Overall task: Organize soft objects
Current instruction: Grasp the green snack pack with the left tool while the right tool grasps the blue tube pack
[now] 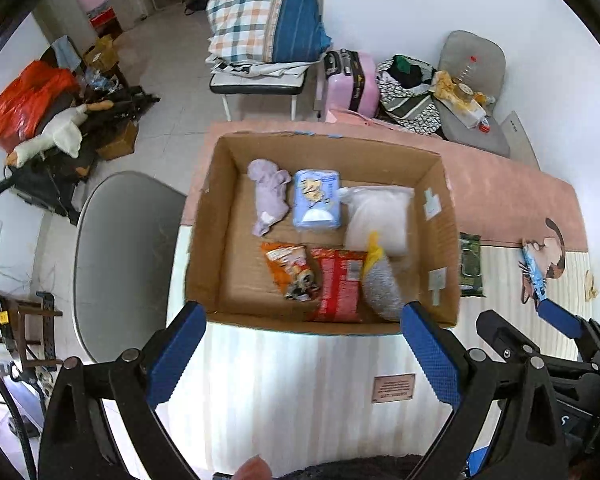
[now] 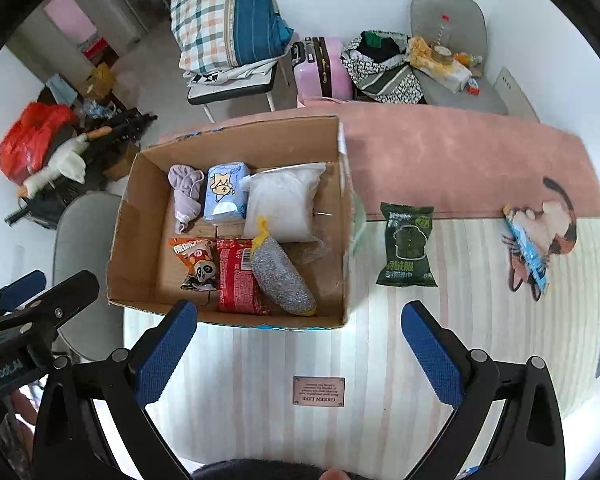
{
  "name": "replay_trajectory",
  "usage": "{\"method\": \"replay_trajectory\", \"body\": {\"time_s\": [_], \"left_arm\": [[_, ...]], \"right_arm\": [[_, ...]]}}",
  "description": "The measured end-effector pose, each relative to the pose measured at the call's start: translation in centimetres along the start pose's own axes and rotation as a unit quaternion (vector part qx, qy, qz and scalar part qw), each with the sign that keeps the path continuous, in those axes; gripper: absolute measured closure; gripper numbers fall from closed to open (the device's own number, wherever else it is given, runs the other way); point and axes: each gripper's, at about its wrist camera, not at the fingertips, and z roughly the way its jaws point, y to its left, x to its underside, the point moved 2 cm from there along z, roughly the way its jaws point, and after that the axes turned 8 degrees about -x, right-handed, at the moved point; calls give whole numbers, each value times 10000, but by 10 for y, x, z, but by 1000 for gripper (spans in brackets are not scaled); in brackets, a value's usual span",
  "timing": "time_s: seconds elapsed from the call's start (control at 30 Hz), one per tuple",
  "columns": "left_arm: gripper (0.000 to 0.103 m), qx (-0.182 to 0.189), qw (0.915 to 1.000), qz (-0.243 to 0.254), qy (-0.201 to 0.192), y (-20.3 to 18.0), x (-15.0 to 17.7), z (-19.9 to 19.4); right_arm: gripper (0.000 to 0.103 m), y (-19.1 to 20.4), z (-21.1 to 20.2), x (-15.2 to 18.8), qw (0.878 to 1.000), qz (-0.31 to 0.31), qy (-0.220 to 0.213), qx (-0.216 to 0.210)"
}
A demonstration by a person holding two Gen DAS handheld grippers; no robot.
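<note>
A: What does the right wrist view give you that the left one doesn't?

B: The dark green packet (image 2: 409, 245) in full, lying flat just beside the right wall of the cardboard box (image 2: 138, 216). From the left wrist it is a thin sliver past that wall. The blue packet (image 2: 527, 250) near the mat's right edge is also plainer there.

A: And inside the box?

B: Along the far wall: a lilac cloth (image 1: 269, 196), a blue tissue pack (image 1: 317, 202), a white bag (image 1: 379, 216). Along the near wall: an orange snack packet (image 1: 291, 270), a red packet (image 1: 338, 285) and a silver scrubber (image 1: 381, 284) with a yellow tip, leaning across the red packet and the white bag.

A: The surface?

B: A striped mat (image 2: 260, 360) with a pink far band, on a table; grey chairs and a pink suitcase (image 1: 350, 84) stand beyond it.

A: The grippers?

B: The left gripper (image 1: 304, 356) hovers at the box's near edge, spread wide and empty. The right gripper (image 2: 300, 356) hangs over the mat's near edge, equally spread, grasping nothing.
</note>
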Motion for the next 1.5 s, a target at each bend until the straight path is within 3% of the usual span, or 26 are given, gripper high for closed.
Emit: {"method": "replay_trajectory", "body": {"time_s": [0.13,0.27,0.4,0.53,0.77,0.9,1.0,1.17,1.27,1.37,1.43,1.5], "left_arm": [[3,58,9977,660,-160,-67,-19,-4],[3,218,9892,1443,144,-155,-42,18],[3,289,9656,2354,1067,-257,-60,79],[3,61,9433,2900,1613,-329,-66,132],[3,-238,9146,3149,2526,-380,-53,206],[3,-345,8987,3251,2923,-390,-39,235],[3,-342,8913,3091,3299,-387,-29,255],[3,-534,8911,2918,3433,-375,-24,266],[3,-415,8918,2802,3528,-370,-26,265],[3,-113,9044,2413,3518,-363,-33,262],[3,95,9153,2097,3436,-355,-37,258],[3,216,9208,1981,3352,-351,-37,255]], "right_arm": [[0,-56,-13,-2,9990,422,4,-135],[0,-134,-23,-7,9966,774,0,297],[0,-219,-20,-16,9914,1131,118,653],[0,-288,-10,-24,9872,1361,315,764],[0,-372,20,-37,9833,1533,739,639],[0,-406,49,-45,9805,1531,1085,576],[0,-426,77,-53,9780,1392,1445,572],[0,-440,117,-61,9716,1013,1996,762],[0,-446,137,-63,9671,942,2241,757],[1,-449,148,-63,9647,925,2356,724],[13,-449,152,-61,9638,988,2386,659],[19,-446,155,-59,9627,1017,2407,701]]}}
